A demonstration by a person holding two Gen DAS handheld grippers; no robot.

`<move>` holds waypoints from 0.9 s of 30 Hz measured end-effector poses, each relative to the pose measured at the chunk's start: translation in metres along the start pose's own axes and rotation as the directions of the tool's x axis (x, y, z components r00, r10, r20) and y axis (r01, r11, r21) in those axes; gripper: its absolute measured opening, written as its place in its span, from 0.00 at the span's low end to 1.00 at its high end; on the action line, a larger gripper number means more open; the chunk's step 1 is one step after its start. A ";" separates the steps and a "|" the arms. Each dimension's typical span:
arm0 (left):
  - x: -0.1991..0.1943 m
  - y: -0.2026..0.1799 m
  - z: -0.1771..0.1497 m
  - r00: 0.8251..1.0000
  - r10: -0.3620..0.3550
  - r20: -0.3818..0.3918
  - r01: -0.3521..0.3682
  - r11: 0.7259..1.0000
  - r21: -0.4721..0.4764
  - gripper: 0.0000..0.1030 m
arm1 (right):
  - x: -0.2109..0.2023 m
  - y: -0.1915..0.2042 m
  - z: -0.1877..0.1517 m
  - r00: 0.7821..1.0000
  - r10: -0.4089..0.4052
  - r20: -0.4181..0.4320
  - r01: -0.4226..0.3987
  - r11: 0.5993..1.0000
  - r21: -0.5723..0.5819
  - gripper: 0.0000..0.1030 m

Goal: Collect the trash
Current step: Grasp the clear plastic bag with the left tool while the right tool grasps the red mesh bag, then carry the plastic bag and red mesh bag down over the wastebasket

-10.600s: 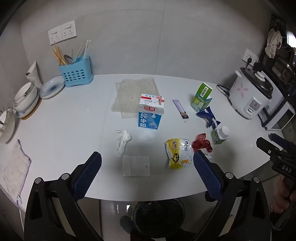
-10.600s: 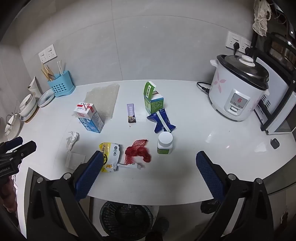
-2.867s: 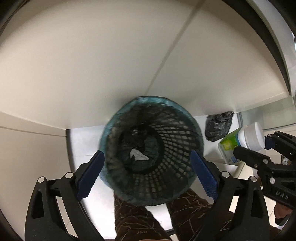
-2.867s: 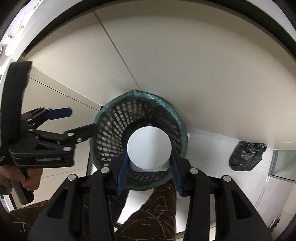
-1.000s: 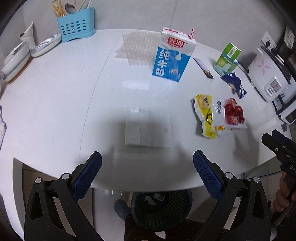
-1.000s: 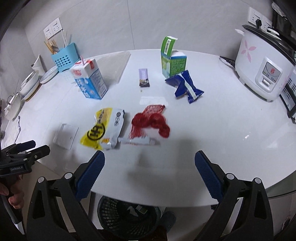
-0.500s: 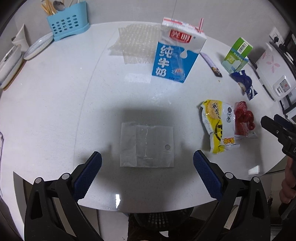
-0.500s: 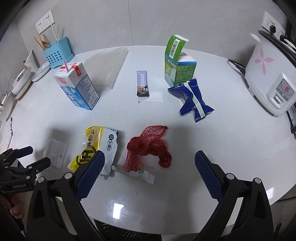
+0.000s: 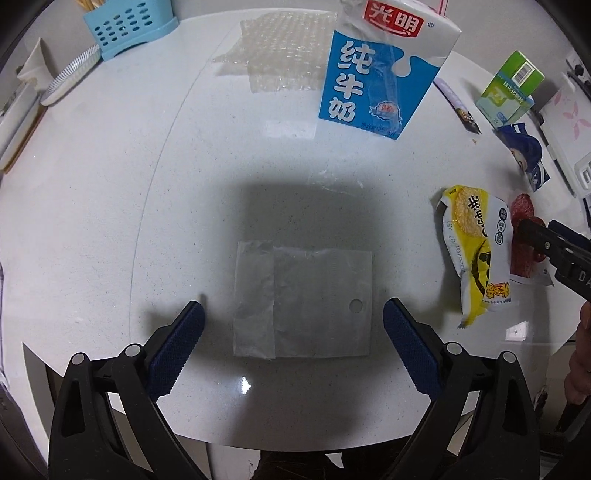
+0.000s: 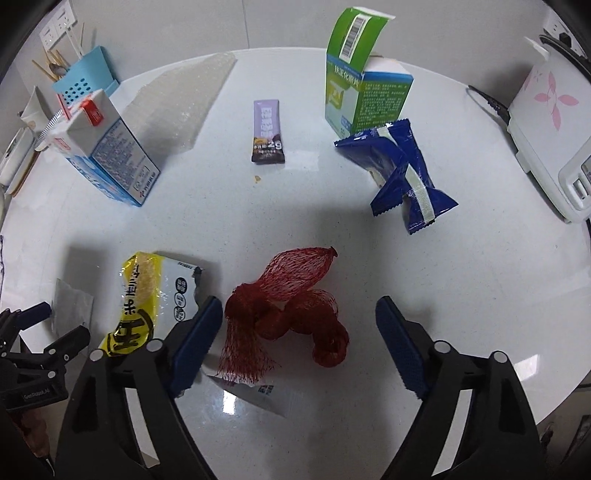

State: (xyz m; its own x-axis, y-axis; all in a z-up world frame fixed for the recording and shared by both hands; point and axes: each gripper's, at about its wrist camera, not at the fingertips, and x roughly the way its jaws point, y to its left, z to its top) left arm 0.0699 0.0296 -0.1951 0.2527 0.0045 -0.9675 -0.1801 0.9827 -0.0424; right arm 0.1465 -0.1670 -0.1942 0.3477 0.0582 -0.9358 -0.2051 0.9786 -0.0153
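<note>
Both my grippers hang low over the white table (image 9: 110,184), jaws spread wide, nothing pinched. Left gripper (image 9: 291,332) straddles a flat clear plastic bag (image 9: 303,302) lying at the near edge, its blue pads (image 9: 177,347) just off the bag's left and right sides, not touching it. Far of that bag stands the blue-and-white milk carton (image 9: 376,70), upright, with a sheet of bubble wrap (image 9: 280,51) to its left. Blue utensil caddy (image 9: 125,26) sits far left beside a plate (image 9: 70,79). Right gripper (image 10: 299,339) frames the red mesh net bag (image 10: 291,310), which lies crumpled on the table between the open fingers (image 10: 400,350); I can't tell if the left pad touches the mesh. A paper tag (image 10: 255,395) pokes out from under the net on the near side. Just left of the net lies the yellow snack wrapper (image 10: 147,306). Farther out: a purple sachet (image 10: 267,131) flat on the table, a blue wrapper (image 10: 402,177) crumpled to the right, and an open green-and-white carton (image 10: 362,92) standing right behind it. Rice cooker (image 10: 550,118) at the far right edge.
</note>
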 end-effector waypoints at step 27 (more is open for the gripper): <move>-0.036 0.010 -0.002 0.997 -0.048 0.064 0.049 0.999 -0.014 0.19 | -0.016 0.000 0.001 0.999 -0.011 0.045 0.012 1.000 -0.009 0.24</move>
State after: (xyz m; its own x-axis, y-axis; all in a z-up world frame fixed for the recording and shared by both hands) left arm 0.0571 0.0390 -0.1614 0.3211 -0.0312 -0.9465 -0.1805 0.9791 -0.0935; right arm 0.1423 -0.1682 -0.1786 0.3909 0.0560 -0.9187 -0.2089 0.9775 -0.0293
